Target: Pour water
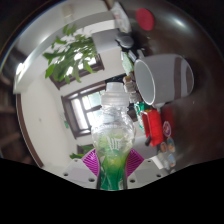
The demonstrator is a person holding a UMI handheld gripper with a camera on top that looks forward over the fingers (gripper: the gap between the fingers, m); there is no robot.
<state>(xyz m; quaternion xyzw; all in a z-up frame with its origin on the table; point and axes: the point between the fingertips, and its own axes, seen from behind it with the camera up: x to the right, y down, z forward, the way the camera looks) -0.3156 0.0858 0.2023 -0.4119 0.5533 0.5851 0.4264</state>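
I see the gripper [113, 160] holding a clear plastic bottle [113, 135]; both pink pads [92, 159] press against its lower body, 1 each side; the fingers are narrowed onto it. Bottle stands roughly upright between the fingers, white cap [116, 93] on top, green label or tint [112, 166] at its lower part; I can't tell the water level inside. Just beyond the bottle and slightly to 1 side I see a grey mug [160, 78], tilted in this view with its opening facing the camera; it isn't touching the bottle. Red object [155, 125] sits below the mug, near the bottle; can't identify it. Farther back: a leafy green plant [70, 55], a dark-framed window [82, 105], a pale wall [40, 110]. A red round thing [146, 18] sits high behind the mug; too small to tell.
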